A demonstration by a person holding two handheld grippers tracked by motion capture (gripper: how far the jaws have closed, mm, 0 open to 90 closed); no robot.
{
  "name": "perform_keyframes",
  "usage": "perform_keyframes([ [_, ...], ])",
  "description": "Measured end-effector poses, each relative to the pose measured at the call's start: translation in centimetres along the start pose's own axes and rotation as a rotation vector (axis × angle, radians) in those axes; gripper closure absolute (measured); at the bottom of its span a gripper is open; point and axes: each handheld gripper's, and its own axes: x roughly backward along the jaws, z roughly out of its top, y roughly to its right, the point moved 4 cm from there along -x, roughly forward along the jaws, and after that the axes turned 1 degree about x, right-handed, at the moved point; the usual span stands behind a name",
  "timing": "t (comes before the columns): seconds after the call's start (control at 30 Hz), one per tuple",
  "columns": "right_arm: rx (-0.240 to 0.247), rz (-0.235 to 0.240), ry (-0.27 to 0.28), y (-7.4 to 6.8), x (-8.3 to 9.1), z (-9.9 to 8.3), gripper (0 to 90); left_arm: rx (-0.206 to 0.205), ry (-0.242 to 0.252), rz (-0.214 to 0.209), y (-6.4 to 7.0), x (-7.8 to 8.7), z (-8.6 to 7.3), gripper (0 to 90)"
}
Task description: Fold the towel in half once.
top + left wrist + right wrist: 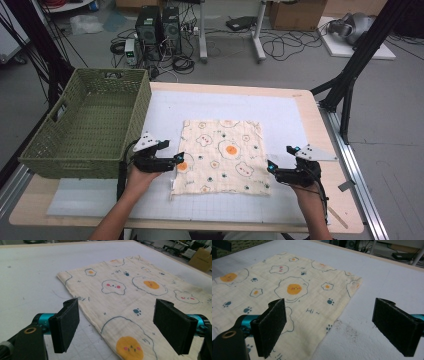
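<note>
Both tongs [178,161] [270,167] agape beside flat cloth [222,156]

The printed cloth [222,157] is soft, matt, crinkled muslin. The white mat [295,120] beneath looks matt and faintly gridded, over a pale wooden table [345,210]. The green basket [90,125] is woven wicker. Both grippers' pads [66,323] are matt black foam.

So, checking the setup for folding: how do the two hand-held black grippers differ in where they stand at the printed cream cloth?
Left gripper straddles the printed cream cloth's left edge; right gripper straddles its right edge, jaws mostly over bare white mat. Both stand open, holding nothing.
</note>
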Motion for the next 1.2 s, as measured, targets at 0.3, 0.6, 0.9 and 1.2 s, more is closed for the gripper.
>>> perform_keyframes([
  [0.3, -0.037, 0.005, 0.001, 0.6, 0.2, -0.1, 11.4, 0.014, -0.028, 0.035, -0.6, -1.3, 0.8, 22.4],
  [0.6, -0.034, 0.009, -0.004, 0.8, 0.1, -0.3, 11.4, 0.021, -0.043, 0.079, -2.4, -3.5, 4.6, 31.1],
  [0.9, -0.029, 0.002, -0.014, 0.8, -0.1, -0.3, 11.4, 0.031, -0.102, 0.105, -4.0, -7.0, 5.8, 34.9],
  [1.2, -0.038, 0.012, -0.02, 0.6, -0.2, -0.3, 11.4, 0.027, -0.142, 0.145, -5.1, -9.4, 5.8, 31.2],
])
